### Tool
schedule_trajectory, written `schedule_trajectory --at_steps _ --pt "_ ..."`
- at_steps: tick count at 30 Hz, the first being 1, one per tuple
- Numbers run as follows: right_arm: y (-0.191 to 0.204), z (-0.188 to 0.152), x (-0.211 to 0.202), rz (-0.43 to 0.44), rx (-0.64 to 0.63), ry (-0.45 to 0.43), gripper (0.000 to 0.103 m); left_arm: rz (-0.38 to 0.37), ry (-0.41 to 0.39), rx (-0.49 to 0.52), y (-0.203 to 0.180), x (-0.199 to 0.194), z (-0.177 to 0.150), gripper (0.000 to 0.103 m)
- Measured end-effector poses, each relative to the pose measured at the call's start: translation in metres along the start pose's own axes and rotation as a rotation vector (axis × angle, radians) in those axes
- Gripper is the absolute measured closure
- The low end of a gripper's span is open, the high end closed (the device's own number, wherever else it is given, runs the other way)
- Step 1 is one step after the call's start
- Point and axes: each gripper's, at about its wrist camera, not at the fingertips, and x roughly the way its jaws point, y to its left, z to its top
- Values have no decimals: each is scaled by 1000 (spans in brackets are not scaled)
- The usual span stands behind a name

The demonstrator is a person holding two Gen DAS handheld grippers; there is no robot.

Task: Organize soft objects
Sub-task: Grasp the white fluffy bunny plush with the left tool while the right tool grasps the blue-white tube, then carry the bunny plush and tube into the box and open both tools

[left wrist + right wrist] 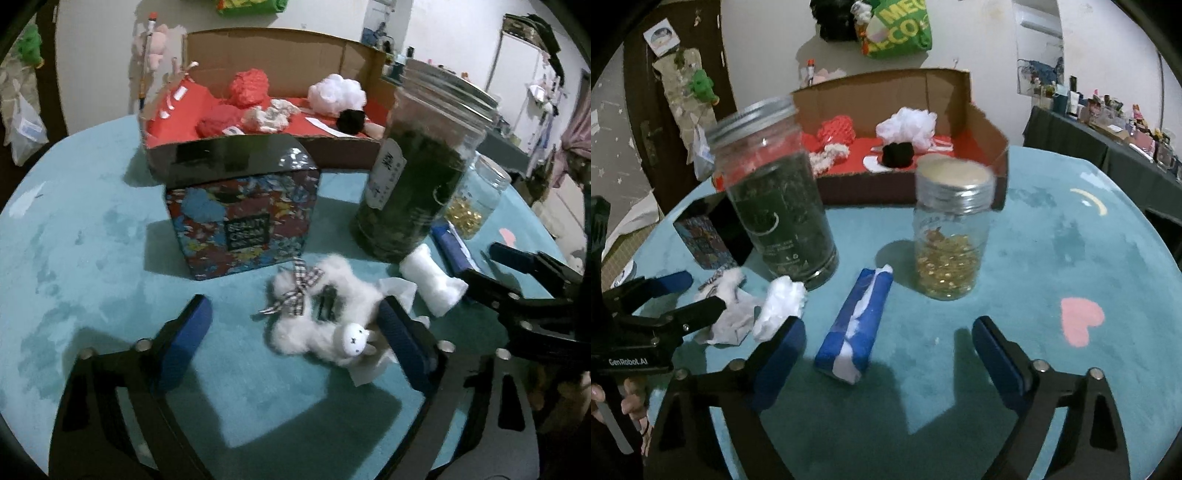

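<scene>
A white fluffy plush [325,314] with a checked bow lies on the teal table, between the open fingers of my left gripper [295,328]. A white cotton roll [432,282] lies to its right and also shows in the right wrist view [781,306]. A blue-and-white tissue pack [855,325] lies between the fingers of my open right gripper [888,350], nearer the left finger. The cardboard box [258,147] with a red lining holds red, white and black soft things [247,88]. The right gripper shows in the left wrist view [495,273].
A patterned tin box [243,221] stands before the cardboard box. A tall jar of dark green leaves [783,206] and a smaller jar of gold pieces [951,236] stand mid-table. Crumpled tissue [727,317] lies by the plush. A pink heart [1080,319] marks the cloth.
</scene>
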Motion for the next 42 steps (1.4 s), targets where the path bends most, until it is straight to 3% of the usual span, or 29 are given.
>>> schedule_trajectory --at_steps 2,6,7,8,13,42 --pt "3 0 2 2 -15 8 25 -14 -2 17 -3 0 -1 24" --pt "10 -3 3 20 -50 11 54 -75 -15 55 -9 -2 -3 53" --pt "11 -4 2 37 -55 6 66 -85 -18 62 -11 -3 -4 55" --pt "12 -5 1 56 -63 1 71 -78 -24 67 -12 -4 -5 55" --pt "17 -8 -6 84 -87 -27 76 -70 -37 70 -16 -9 -6 58" --pt "8 -4 -18 111 -74 -50 76 -73 -70 65 -11 -26 -1 59"
